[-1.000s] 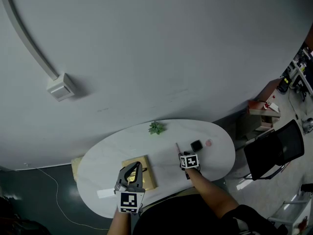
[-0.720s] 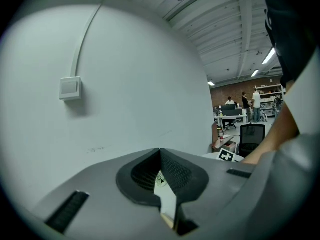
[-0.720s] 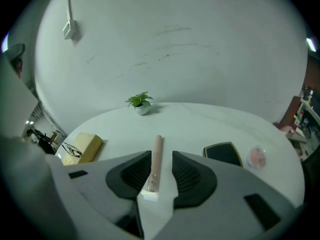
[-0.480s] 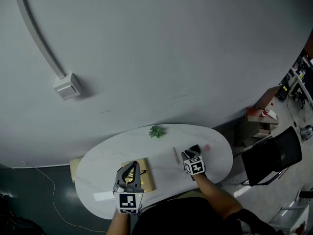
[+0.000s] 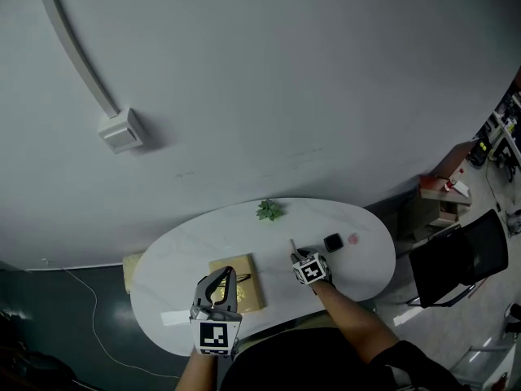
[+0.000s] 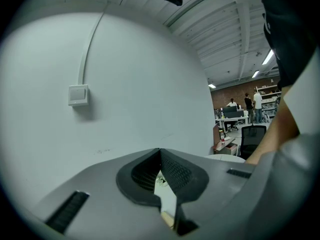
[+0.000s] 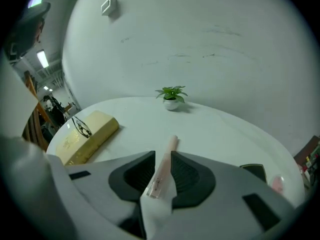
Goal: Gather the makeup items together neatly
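A slim pink tube [image 7: 162, 171] lies on the white table [image 5: 362, 279], pointing away from me, also seen in the head view [image 5: 292, 244]. My right gripper [image 7: 161, 176] [image 5: 296, 256] has just been closing its jaws and is now shut on the tube's near end. To its right sit a black square compact [image 5: 331, 242] [image 7: 255, 170] and a small pink round item [image 5: 353, 238] [image 7: 276, 184]. My left gripper [image 5: 226, 274] [image 6: 160, 153] hangs over a gold box [image 5: 240, 287] [image 7: 87, 136], its fingertips meeting with nothing between them.
A little potted plant [image 5: 269, 210] [image 7: 171, 96] stands at the table's far edge. A flat white strip [image 5: 175, 318] lies at the near left. Dark spectacles lie on the gold box. A black chair [image 5: 460, 255] stands right of the table. A wall rises behind.
My right gripper has shifted left from the black compact to the pink tube. The left gripper has barely moved.
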Demonstrator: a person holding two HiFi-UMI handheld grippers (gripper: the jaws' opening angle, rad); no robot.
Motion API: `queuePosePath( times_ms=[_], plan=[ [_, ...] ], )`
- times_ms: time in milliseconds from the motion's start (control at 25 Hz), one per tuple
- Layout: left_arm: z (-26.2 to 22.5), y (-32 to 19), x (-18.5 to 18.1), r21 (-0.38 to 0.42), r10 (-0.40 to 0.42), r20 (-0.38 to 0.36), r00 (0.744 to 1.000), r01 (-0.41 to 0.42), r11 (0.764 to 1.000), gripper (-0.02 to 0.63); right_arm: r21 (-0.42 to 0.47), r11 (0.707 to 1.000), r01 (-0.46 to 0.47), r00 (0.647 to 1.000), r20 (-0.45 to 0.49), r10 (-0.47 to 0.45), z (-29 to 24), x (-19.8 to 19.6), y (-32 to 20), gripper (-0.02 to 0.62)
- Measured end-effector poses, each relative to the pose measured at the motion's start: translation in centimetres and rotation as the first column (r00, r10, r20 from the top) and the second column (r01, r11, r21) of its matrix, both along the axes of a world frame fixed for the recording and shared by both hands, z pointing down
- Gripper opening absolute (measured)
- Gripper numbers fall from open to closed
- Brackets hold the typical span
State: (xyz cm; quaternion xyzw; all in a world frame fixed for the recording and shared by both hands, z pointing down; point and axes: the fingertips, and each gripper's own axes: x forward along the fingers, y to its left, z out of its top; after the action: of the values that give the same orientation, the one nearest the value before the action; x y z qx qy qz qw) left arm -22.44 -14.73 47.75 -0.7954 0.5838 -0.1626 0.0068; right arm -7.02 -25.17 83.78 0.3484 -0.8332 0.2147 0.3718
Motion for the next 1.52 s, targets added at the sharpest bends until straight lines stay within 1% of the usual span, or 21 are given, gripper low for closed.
queuePosePath(
  times_ms=[80, 200, 280, 360, 440, 560, 720, 840, 1080, 1240, 1360, 1520],
  plan=[
    [0.4, 0.5, -0.6, -0.016, -0.014, 0.005, 1.0, 0.015, 1.0, 0.021, -0.008, 1.0, 0.001, 1.0, -0.012, -0.001, 0.7, -0.6, -0.4, 0.099],
    [0.9, 1.4, -1.5, -0.03, -0.041, -0.002, 0.999, 0.041, 0.999, 0.021, -0.048, 0.999, -0.015, 0.999, -0.035, 0.014, 2.0, -0.7, -0.4, 0.101],
    [1.3, 2.0, -2.2, -0.048, -0.047, 0.012, 0.999, 0.048, 0.998, 0.021, -0.075, 0.996, -0.042, 0.999, -0.03, 0.04, 2.5, -0.8, -0.3, 0.101],
    [1.6, 2.3, -2.7, -0.049, -0.053, 0.009, 0.999, 0.053, 0.997, 0.021, -0.093, 0.994, -0.062, 0.998, -0.013, 0.061, 2.5, -1.0, -0.3, 0.101],
    [1.7, 2.6, -2.9, -0.041, -0.052, 0.005, 0.999, 0.053, 0.998, 0.021, -0.096, 0.993, -0.072, 0.997, -0.011, 0.072, 2.6, -1.1, -0.2, 0.089],
    [1.9, 3.1, -3.0, -0.056, -0.041, 0.014, 0.999, 0.042, 0.998, 0.021, -0.102, 0.988, -0.113, 0.993, -0.001, 0.114, 2.3, -0.6, -0.3, 0.078],
    [1.9, 3.5, -2.9, -0.044, -0.029, -0.016, 0.999, 0.029, 0.999, 0.021, -0.087, 0.984, -0.155, 0.988, -0.016, 0.154, 1.8, 0.8, -0.4, 0.078],
    [1.6, 3.6, -2.8, -0.034, -0.033, 0.003, 0.999, 0.033, 0.999, 0.021, -0.07, 0.984, -0.164, 0.986, -0.036, 0.161, 1.3, 2.3, -0.8, 0.078],
    [1.4, 2.2, -0.6, -0.042, -0.058, 0.016, 0.998, 0.059, 0.997, 0.021, -0.075, 0.981, -0.179, 0.983, -0.057, 0.175, 1.7, 5.8, -1.9, 0.078],
    [0.7, 0.9, 1.7, -0.022, -0.088, -0.008, 0.996, 0.088, 0.996, 0.021, -0.079, 0.978, -0.194, 0.979, -0.08, 0.188, 2.5, 7.6, -3.0, 0.078],
    [0.7, 0.5, 3.8, -0.032, -0.091, 0.01, 0.996, 0.092, 0.995, 0.021, -0.099, 0.977, -0.19, 0.981, -0.057, 0.185, 2.6, 8.3, -3.3, 0.078],
    [0.6, 0.5, 5.4, -0.026, -0.114, -0.003, 0.993, 0.114, 0.993, 0.021, -0.112, 0.981, -0.157, 0.988, -0.036, 0.153, 2.7, 8.4, -3.3, 0.079]
  ],
)
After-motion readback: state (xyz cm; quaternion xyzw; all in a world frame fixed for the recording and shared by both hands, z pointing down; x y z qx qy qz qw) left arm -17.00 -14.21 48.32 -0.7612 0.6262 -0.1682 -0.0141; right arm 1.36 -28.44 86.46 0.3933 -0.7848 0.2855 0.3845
